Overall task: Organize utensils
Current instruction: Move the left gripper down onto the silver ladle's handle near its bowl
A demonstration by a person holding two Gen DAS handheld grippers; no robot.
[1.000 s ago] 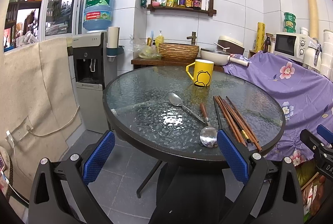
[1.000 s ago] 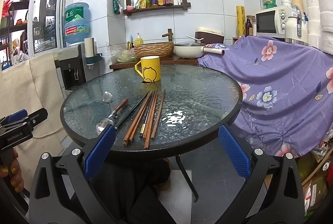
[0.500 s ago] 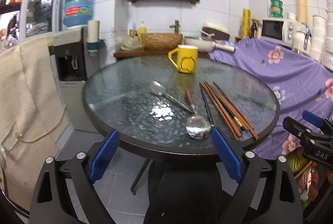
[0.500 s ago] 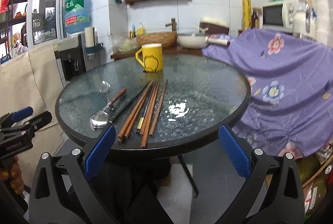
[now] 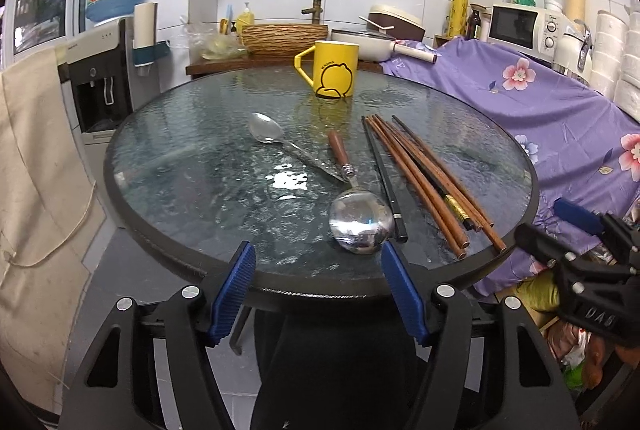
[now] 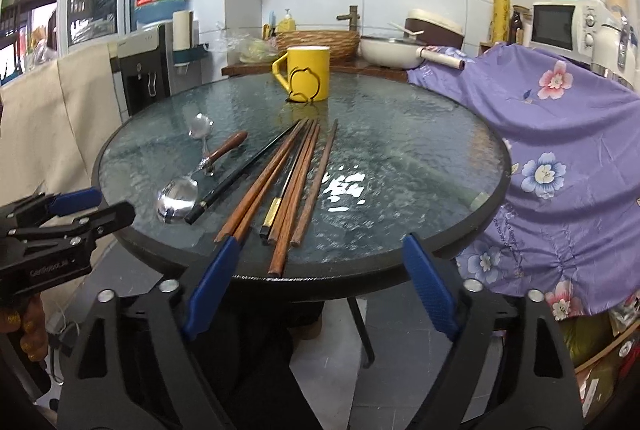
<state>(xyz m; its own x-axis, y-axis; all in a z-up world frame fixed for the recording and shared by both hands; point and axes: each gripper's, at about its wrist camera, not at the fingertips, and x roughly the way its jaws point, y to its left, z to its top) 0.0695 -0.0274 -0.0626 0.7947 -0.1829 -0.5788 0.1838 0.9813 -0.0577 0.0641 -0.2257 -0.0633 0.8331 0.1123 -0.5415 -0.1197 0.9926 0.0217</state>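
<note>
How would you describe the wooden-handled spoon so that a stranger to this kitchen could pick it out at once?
Start at the round glass table and find the yellow mug at its far side. Nearer than the mug, left of the chopsticks, lie two spoons. The wooden-handled spoon has the big round bowl at the near edge; its neighbour, the all-metal spoon, is slimmer.

— We see a round table topped with textured, rippled glass, glossy, with a dark matt rim. And the utensils?

— We count two polished metal spoons: the far one all steel, the near ladle-like spoon mirror-bright with a wooden handle. The chopsticks look like smooth brown wood, one black.

— The yellow mug looks like glossy ceramic.

— And on the right we see soft purple floral cloth.
</note>
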